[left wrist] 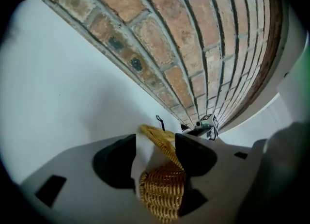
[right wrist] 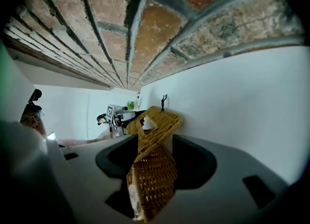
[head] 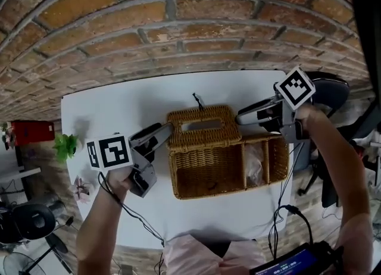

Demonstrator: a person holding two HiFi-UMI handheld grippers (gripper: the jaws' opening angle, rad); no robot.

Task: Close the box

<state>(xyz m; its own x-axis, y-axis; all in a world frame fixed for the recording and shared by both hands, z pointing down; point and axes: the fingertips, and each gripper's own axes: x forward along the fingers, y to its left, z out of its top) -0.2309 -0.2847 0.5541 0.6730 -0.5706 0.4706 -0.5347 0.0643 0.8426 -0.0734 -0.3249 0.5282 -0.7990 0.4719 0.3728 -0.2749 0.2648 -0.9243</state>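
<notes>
A wicker box [head: 208, 166] stands on the white table [head: 113, 104]. Its wicker lid [head: 202, 126], with a slot in the top, lies over the box's left section. My left gripper [head: 165, 130] is at the lid's left end and my right gripper [head: 241, 116] at its right end. In the left gripper view the lid's edge [left wrist: 160, 139] and the box wall [left wrist: 162, 194] stand between the open jaws of the gripper [left wrist: 155, 152], close to the right jaw. In the right gripper view the lid [right wrist: 157, 121] and box [right wrist: 152, 179] sit between the spread jaws of the gripper [right wrist: 152, 155], with gaps on both sides.
A brick wall [head: 190, 24] runs close behind the table. The box's right compartments [head: 265, 161] are uncovered and hold something white. A black loop [head: 196, 100] lies behind the lid. Left of the table are a red object [head: 33, 132] and a green plant [head: 65, 146]; a dark chair [head: 333, 92] is at right.
</notes>
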